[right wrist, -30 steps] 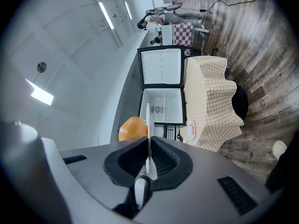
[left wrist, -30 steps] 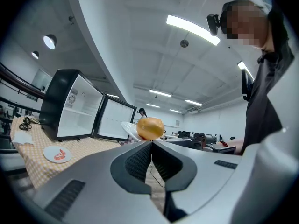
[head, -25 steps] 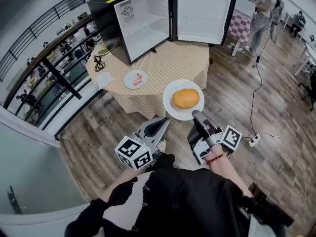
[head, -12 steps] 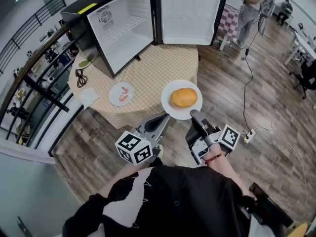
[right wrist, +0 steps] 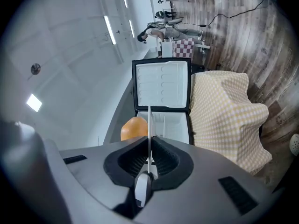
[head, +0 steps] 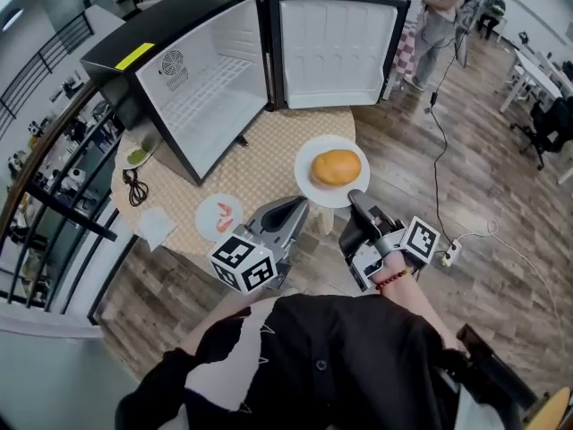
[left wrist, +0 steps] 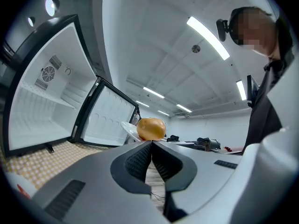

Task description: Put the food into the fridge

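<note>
A white plate [head: 313, 182] carrying an orange bun [head: 336, 167] hangs over the near edge of the checked table [head: 269, 141]. My right gripper [head: 354, 197] is shut on the plate's near rim; in the right gripper view that plate [right wrist: 149, 120] shows edge-on between the pads, with the bun [right wrist: 133, 127] to its left. My left gripper [head: 299, 207] is shut and empty, just left of the plate. From the left gripper [left wrist: 152, 143] the bun [left wrist: 151, 128] shows ahead. The black mini fridge [head: 192, 88] stands open and empty on the table, its door [head: 331, 47] swung to the right.
A small plate with shrimp [head: 219, 215] lies near the table's front left. A black cord [head: 134, 186], a green-filled dish [head: 139, 155] and a napkin [head: 154, 227] sit at the left. A person [head: 439, 12] stands beyond. A power strip [head: 452, 253] lies on the floor; a railing [head: 54, 195] runs along the left.
Both grippers and the plate with the bun have moved forward toward the table and fridge. The plate now hangs over the table's edge, and the fridge looks larger and nearer.
</note>
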`<state>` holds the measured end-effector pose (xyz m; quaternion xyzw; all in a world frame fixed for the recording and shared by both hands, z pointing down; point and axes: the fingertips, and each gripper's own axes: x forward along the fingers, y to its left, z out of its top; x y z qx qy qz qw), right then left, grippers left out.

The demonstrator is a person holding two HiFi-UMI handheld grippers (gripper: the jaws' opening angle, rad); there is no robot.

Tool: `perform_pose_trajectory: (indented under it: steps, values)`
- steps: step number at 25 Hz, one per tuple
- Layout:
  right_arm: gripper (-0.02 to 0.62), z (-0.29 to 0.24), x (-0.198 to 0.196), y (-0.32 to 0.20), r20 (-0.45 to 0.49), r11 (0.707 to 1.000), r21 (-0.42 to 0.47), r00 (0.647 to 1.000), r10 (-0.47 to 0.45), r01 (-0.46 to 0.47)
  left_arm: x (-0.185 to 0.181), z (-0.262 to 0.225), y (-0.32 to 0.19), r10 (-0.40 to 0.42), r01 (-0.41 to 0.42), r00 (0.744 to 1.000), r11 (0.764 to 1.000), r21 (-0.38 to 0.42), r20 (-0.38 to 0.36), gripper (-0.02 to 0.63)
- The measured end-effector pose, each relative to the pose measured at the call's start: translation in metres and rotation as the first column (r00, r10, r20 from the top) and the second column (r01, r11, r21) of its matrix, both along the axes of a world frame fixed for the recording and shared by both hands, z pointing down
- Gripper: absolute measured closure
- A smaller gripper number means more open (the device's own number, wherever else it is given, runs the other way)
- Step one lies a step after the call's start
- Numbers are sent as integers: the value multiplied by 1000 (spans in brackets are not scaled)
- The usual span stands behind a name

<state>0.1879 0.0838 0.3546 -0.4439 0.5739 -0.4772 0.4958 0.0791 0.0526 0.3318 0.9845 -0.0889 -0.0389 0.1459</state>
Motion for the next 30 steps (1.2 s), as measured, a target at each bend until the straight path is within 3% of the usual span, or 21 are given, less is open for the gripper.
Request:
perform_pose_trajectory:
  steps: [6,16,30]
  values:
    - [569,-1,4,-62,3,1000,-2,1000,22,-22,-6,-3,-68,-9,9,1000,1000,8,1,594]
    - [569,8,-10,-128,33,1000,0,999,12,-12,-20,4,-130,-14,14,1000,1000,3,13,594]
    - [569,32,-32,-170,12,993,-94,998,-65,66,-39,34,-164,-69,70,997,994,-81,20,594]
